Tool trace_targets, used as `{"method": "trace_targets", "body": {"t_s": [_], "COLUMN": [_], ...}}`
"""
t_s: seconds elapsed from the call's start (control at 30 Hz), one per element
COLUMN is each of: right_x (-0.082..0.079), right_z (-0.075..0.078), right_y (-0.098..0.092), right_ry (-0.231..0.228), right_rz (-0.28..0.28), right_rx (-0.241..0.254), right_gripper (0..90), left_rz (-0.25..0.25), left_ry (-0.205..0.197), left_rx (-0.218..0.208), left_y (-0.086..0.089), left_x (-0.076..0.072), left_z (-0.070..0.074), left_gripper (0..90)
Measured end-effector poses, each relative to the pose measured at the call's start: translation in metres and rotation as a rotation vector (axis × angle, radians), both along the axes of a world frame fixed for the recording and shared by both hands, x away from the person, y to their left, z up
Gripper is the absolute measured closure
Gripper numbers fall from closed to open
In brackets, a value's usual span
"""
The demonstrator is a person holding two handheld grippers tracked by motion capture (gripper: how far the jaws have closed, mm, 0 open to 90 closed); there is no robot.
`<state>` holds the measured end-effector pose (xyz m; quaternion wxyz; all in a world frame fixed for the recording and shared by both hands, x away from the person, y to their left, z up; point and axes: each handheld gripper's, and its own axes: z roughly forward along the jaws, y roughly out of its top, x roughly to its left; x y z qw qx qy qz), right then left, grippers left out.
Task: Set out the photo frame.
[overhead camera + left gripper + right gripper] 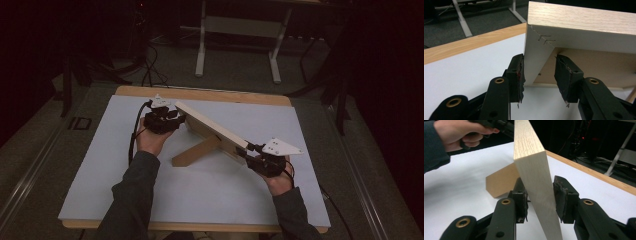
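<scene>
Right hand-held gripper (539, 200) straddles the wooden frame's (534, 170) end (left opposite).

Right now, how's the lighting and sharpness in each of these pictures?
High view: dim, dark at the edges and soft, with the white table top brightest. Left gripper view: well lit, the light wooden picture frame sharp enough to show its grain. Right gripper view: frame edge crisp, the near black jaws slightly soft, background dark.
</scene>
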<state>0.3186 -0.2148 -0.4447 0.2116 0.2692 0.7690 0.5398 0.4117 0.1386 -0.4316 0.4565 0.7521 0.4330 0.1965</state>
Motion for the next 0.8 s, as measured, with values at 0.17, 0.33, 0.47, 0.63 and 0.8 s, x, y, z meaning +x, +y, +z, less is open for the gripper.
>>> {"method": "trace_targets", "body": {"t_s": [0.17, 0.33, 0.47, 0.63, 0.8], "right_x": [-0.004, -0.009, -0.012, -0.013, -0.015], "right_z": [0.000, 0.001, 0.002, 0.002, 0.002], "right_y": [0.006, 0.017, 0.027, 0.033, 0.045], "right_ry": [-0.004, -0.016, -0.022, -0.033, -0.033], "right_rz": [0.011, 0.046, 0.063, 0.057, 0.073], "right_rx": [-0.003, -0.022, -0.024, -0.025, -0.040], "right_gripper": [65.1, 65.8, 66.5, 66.3, 65.5], "left_rz": [0.007, -0.032, -0.054, -0.060, -0.073], "left_ry": [0.011, 0.010, 0.008, 0.011, 0.024], "left_rx": [-0.011, -0.011, -0.005, -0.004, 0.000], "left_y": [-0.002, -0.013, -0.024, -0.029, -0.034], "left_x": [0.008, 0.013, 0.015, 0.018, 0.020], "left_z": [0.000, 0.003, 0.007, 0.008, 0.007], "left_gripper": [60.2, 64.0, 64.0, 64.2, 64.4]}}
